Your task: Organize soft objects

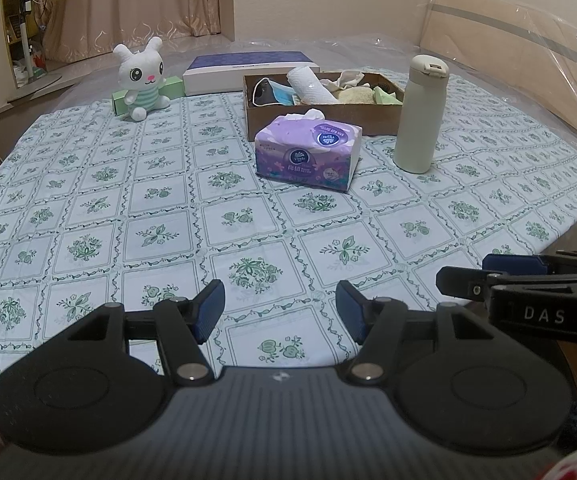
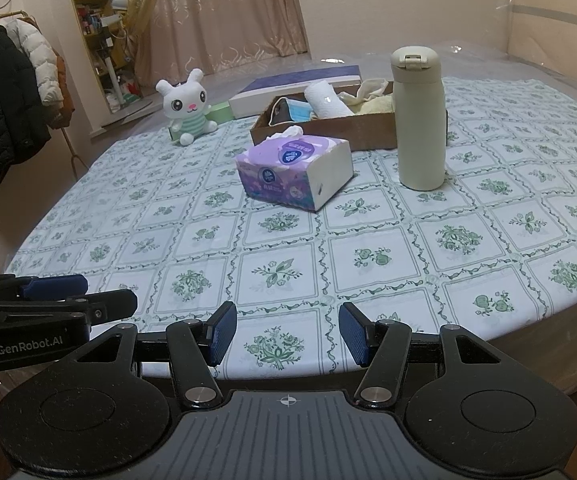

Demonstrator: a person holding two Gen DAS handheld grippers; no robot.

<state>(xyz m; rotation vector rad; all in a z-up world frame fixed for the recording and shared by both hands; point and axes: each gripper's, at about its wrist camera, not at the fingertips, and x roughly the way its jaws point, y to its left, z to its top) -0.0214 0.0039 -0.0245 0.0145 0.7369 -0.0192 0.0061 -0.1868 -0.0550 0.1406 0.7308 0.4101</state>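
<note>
Jaws on the left gripper (image 1: 279, 312) stand partly open w/ nothing between them, hovering low over the near edge of the counter (image 1: 88, 208). Right gripper (image 2: 283, 334) same story: jaws apart, empty, just beside the left one.

Well ahead of both sets of jaws sits the purple tissue pack (image 1: 308, 152), flat on the cloth, one tissue poking up top. Behind it, touching or nearly, the brown cardboard tray (image 1: 320, 118) already holds a paper-towel roll, face masks and cloths. Far ahead-left of the jaws: plush bunny (image 1: 142, 80), sitting upright against a green box (image 1: 168, 88). Cream bottle (image 1: 420, 114) stands upright ahead-right, just beside the tray.

Handling, prob.: tissue pack is light, squashy, slick film wrap, so pinch across the short width, mid-body, not the loose tissue. Bunny is soft and light; take it round the torso, ears would flop.

Writing: right gripper's side reads "DAS" in left wrist view; left gripper's side reads "GenRobot.AI" in right wrist view. Pack's round logo is too small to read for sure.
</note>
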